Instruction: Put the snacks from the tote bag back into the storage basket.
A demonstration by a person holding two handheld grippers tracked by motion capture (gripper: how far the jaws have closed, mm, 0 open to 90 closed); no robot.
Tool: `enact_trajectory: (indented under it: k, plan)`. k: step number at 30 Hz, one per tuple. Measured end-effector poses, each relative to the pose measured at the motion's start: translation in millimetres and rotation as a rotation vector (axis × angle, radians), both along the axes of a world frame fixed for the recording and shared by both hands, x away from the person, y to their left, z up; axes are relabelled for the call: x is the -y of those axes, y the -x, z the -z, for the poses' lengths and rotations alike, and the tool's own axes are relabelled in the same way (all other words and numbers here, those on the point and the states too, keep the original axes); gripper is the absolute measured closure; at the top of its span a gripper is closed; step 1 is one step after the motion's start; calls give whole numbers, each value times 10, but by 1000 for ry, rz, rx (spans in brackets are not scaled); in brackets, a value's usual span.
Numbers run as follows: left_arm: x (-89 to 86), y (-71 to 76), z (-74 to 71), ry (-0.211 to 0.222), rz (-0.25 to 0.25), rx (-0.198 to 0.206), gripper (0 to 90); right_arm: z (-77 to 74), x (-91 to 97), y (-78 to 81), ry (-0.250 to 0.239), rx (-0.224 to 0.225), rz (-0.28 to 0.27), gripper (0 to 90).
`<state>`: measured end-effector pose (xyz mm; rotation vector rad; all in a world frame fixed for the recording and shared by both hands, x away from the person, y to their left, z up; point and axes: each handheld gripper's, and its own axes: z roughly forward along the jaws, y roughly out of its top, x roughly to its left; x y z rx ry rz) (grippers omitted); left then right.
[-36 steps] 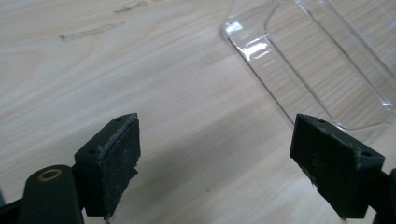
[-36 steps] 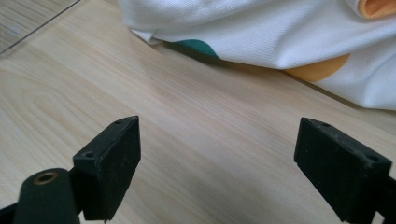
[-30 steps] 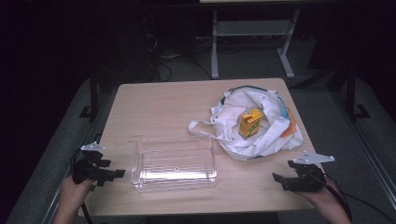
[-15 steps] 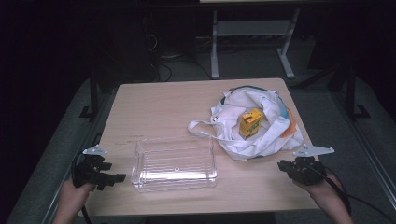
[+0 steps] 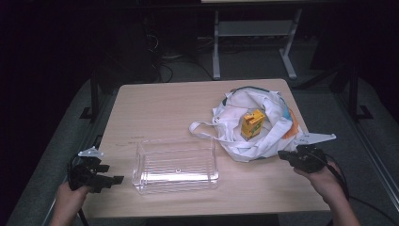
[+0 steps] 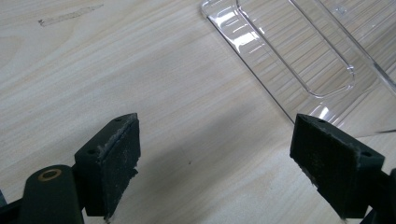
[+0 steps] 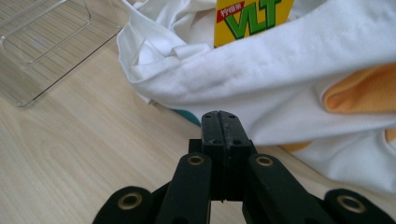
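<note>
A clear plastic container (image 5: 175,165) stands empty at the table's front middle. Right of it lies a crumpled white cloth bag (image 5: 268,136) with a yellow drink carton (image 5: 251,124) upright inside. My left gripper (image 5: 112,173) rests open at the front left, its jaws (image 6: 215,158) spread wide over bare wood just short of the container's corner (image 6: 303,56). My right gripper (image 5: 282,154) has just been closing and is now shut, pads pressed together with nothing between them (image 7: 220,126). It hovers close to the bag's front edge (image 7: 280,74), below the carton (image 7: 252,18).
The wooden table (image 5: 169,108) has bare room at the back left. A bag handle (image 5: 202,128) loops toward the container. Orange and teal cloth (image 7: 355,93) shows under the bag. White desk legs (image 5: 216,42) stand on the dark floor behind.
The right gripper's jaws have closed on nothing, and that hand has risen and moved a little toward the bag. The left hand has stayed put.
</note>
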<state>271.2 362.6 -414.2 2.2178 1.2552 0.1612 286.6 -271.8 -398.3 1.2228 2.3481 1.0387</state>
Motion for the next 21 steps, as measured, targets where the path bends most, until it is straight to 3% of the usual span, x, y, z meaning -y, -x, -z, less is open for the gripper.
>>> enact_trajectory:
  k: [21]
  plan:
    - [18, -1, 36, -1, 21, -19, 160, -159, -247, -493, -1, 28, -45, 900]
